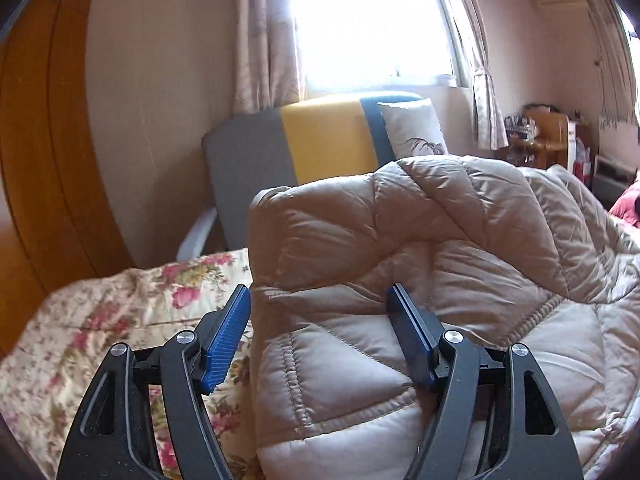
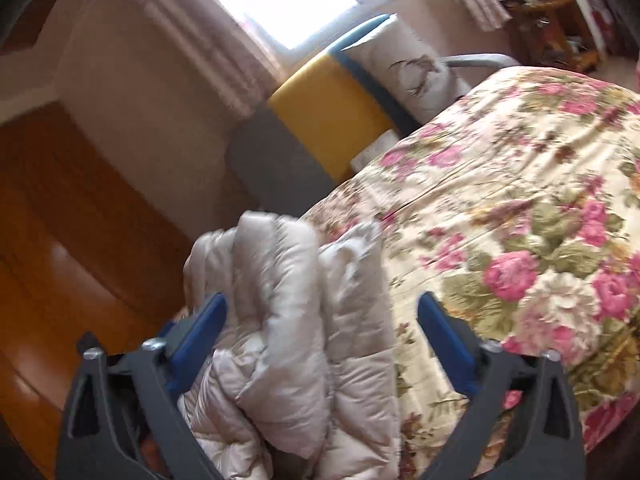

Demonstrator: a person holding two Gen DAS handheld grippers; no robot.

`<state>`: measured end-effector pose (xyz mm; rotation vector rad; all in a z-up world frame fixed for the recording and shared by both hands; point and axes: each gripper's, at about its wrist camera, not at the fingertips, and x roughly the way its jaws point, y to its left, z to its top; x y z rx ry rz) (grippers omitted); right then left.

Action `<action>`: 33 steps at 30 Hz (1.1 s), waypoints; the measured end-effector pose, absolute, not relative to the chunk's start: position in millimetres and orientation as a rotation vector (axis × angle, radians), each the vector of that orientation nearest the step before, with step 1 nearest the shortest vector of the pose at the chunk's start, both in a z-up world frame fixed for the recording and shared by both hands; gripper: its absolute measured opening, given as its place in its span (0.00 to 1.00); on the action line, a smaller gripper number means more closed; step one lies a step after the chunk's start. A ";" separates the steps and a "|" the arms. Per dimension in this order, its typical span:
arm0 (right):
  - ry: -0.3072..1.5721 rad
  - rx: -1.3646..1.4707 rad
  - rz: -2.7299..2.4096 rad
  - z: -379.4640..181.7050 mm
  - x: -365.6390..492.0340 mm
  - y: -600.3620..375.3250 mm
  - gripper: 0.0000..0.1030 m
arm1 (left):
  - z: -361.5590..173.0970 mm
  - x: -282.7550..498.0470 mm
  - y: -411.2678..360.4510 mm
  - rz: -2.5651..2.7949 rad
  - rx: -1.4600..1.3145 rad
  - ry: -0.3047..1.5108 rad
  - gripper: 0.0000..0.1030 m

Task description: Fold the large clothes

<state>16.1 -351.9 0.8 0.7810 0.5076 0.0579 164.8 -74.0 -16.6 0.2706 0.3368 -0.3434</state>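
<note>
The left gripper [image 1: 320, 332] reached over a puffy beige quilted coat [image 1: 420, 248] with its jaws held apart. A thick fold of the coat sat between the blue pads [image 1: 224, 340]; whether the pads pressed on it could not be told. The right gripper [image 2: 320, 336] stood with its jaws wide apart, a bunched part of the coat [image 2: 288, 320] lying loose between them, and neither pad visibly clamped it; that view was blurred.

The coat lay heaped on a bed covered by a floral bedspread [image 1: 100, 320]. In the left view it rose in a rounded hump that filled the middle and right of the picture. In the right view it lay at the bed's near left edge, with the bedspread [image 2: 520, 200] spreading away to the right.

Beyond the bed stood a chair [image 1: 288, 152] with a grey, yellow and blue back, and a white cushion [image 1: 416, 128] leaned on it. A wooden door [image 1: 44, 160] was at the left. Behind the chair was a bright window [image 1: 368, 20] with curtains [image 1: 264, 40].
</note>
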 end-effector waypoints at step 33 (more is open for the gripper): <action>0.443 0.549 -0.105 38.8 63.5 -346.9 0.69 | -38.6 162.4 -156.7 -0.352 0.502 0.337 0.78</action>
